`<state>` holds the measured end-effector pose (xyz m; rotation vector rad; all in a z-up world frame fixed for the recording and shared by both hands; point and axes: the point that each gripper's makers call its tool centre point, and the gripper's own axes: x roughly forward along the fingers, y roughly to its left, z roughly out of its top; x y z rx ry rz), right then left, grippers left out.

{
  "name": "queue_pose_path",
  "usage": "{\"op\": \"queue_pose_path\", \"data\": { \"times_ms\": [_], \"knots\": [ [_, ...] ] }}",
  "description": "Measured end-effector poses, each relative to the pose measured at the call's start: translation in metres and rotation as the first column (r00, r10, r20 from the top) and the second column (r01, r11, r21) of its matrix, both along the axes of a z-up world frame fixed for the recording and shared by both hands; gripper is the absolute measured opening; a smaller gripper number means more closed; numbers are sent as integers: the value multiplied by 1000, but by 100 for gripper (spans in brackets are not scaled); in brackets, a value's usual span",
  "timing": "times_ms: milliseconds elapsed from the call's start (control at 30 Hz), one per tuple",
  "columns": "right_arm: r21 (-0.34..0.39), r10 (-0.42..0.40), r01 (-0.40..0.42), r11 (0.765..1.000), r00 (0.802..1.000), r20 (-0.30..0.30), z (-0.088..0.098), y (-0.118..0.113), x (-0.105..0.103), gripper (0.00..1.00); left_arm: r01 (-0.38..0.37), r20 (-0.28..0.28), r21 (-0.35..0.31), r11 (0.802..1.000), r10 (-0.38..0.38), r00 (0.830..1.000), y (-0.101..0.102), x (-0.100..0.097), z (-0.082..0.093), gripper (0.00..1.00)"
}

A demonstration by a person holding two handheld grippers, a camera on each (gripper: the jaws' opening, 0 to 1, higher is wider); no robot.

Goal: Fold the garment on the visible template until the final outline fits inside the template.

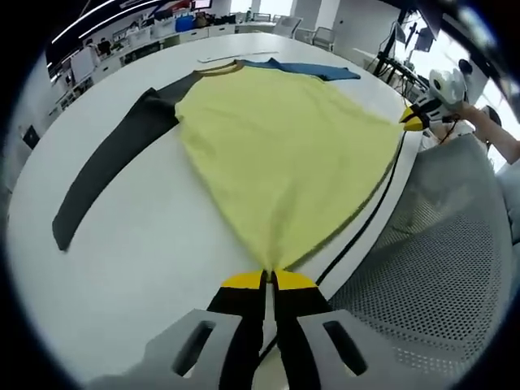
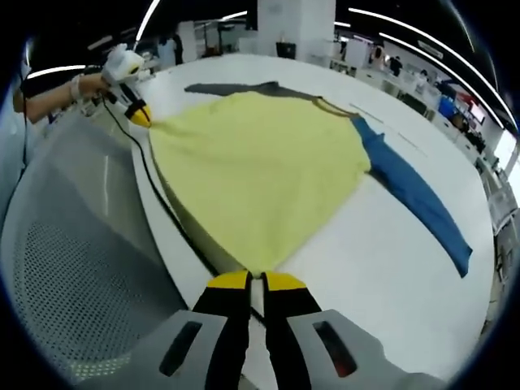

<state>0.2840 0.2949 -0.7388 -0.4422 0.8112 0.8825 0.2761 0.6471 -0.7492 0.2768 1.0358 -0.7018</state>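
the garment (image 1: 276,154) lies spread flat on the white worktop (image 1: 146,244), a yellow body with one dark grey sleeve (image 1: 114,158) stretched out to one side and one blue sleeve (image 2: 418,191) to the other. its hem runs along the near edge of the worktop, beside a dark line (image 1: 370,219) that looks like part of the template outline.

the left gripper (image 1: 269,279) has its jaws pressed together on one hem corner, the yellow cloth drawn to a point right at its tips. the right gripper (image 2: 255,280) pinches the other hem corner the same way, and in the left gripper view it shows at the far right edge of the cloth (image 1: 414,120), held by a person's hand.

judging by this, the first fold is in hand: both hem corners are gripped and the hem is taut between them. the next move likely calls for lifting both corners together and carrying them evenly toward the collar, keeping the hem straight so the body folds square, with the sleeves yet to be tucked in.
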Motion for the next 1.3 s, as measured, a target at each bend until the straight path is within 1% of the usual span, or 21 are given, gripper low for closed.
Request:
{"op": "queue_pose_path", "data": {
  "times_ms": [67, 100, 167, 200, 267, 433, 767, 833, 1033, 1167, 1300],
  "knots": [
    [-9, -3, 3, 1000, 1000, -5, -3, -2, -1, 5, 5, -3, 5, 1000, -5, 1000, 0, -1, -1, 0],
    [-13, -3, 3, 1000, 1000, -7, -4, -3, -2, 3, 10, -2, 9, 1000, -10, 1000, 0, -1, -1, 0],
    [-23, -9, 9, 1000, 1000, -10, -7, -6, -2, 1, 24, 2, 28, 999, -24, 1000, 1, -1, -1, 0],
    [-21, -25, 25, 999, 1000, 0, -6, -9, 1, 1, 29, 4, 33, 999, -29, 1000, 2, 0, -1, 0],
    [-14, -36, 36, 999, 999, -7, -7, -10, 1, 1, 32, 3, 37, 999, -32, 999, 1, -1, 0, 0],
    [-14, -34, 33, 999, 999, -11, -7, -9, -1, 1, 47, 0, 61, 997, -47, 999, 0, -2, -3, 0],
    [-19, -33, 33, 999, 999, -19, -12, -10, -3, 1, 62, -10, 74, 995, -62, 998, 5, -5, -8, 0],
    [-16, -35, 34, 999, 999, -16, -11, -9, -2, 1, 82, 7, 88, 993, -83, 997, 7, -7, -8, 0],
    [-21, -36, 35, 999, 999, -14, -11, -9, -2, 3, 82, -10, 99, 992, -81, 997, 11, -12, -9, 0],
    [-19, -34, 34, 999, 999, -7, -9, -9, -2, 4, 65, 0, 95, 993, -65, 998, 16, -16, -3, 0],
    [-20, -30, 30, 999, 1000, -1, -5, -6, -4, 4, 61, 15, 96, 994, -63, 998, 14, -21, 6, 0]
  ]
}}
